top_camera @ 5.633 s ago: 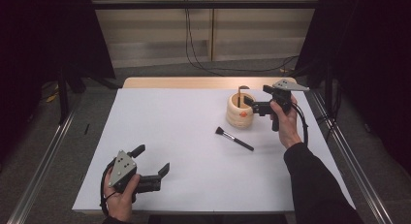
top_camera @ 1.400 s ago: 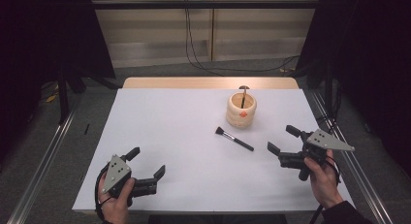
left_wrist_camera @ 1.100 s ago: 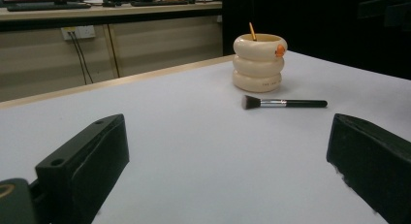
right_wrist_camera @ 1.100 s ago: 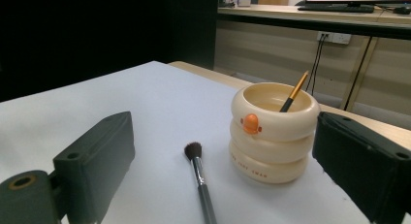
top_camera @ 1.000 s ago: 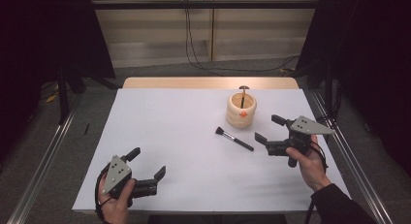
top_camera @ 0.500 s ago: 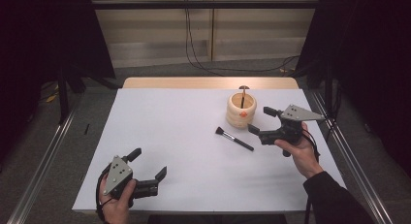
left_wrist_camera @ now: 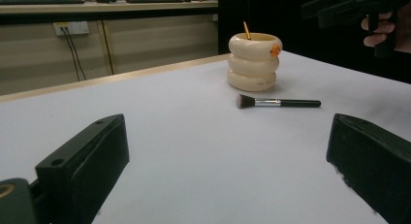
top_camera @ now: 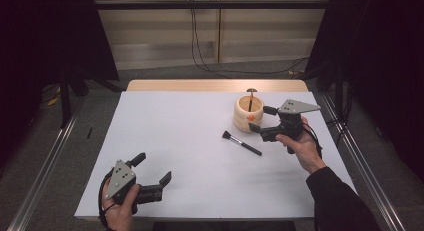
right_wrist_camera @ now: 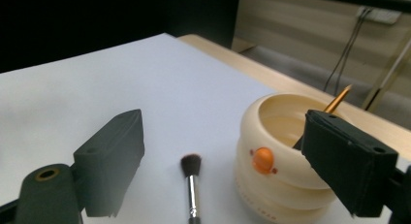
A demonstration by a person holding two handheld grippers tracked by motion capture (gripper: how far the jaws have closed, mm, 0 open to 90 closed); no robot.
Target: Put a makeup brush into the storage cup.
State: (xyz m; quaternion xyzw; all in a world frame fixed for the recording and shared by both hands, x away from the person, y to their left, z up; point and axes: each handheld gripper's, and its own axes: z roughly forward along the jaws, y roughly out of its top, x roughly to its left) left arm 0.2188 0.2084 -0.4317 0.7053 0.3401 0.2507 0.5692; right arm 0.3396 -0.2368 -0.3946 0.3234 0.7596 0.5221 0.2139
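A cream ribbed holder cup point(top_camera: 248, 112) point(left_wrist_camera: 254, 60) point(right_wrist_camera: 283, 161) with an orange dot stands at the table's back right, a thin stick-like tool point(top_camera: 251, 92) point(right_wrist_camera: 337, 99) leaning inside it. A black-handled makeup brush point(top_camera: 241, 143) point(left_wrist_camera: 278, 102) point(right_wrist_camera: 191, 185) lies flat just in front-left of the cup. My right gripper point(top_camera: 262, 119) hovers open right beside the cup, above the brush's handle end. My left gripper point(top_camera: 152, 170) rests open near the front left edge, far from both, with nothing between its jaws.
The white table top point(top_camera: 190, 136) has a wooden strip point(top_camera: 215, 85) along its far edge. Metal rails point(top_camera: 359, 156) run along both sides of the table. Cables point(top_camera: 200, 46) hang down the back wall.
My right gripper has moved from the front right of the table up and leftward to the cup's side. Earlier it stood at the cup. The left gripper has stayed in place.
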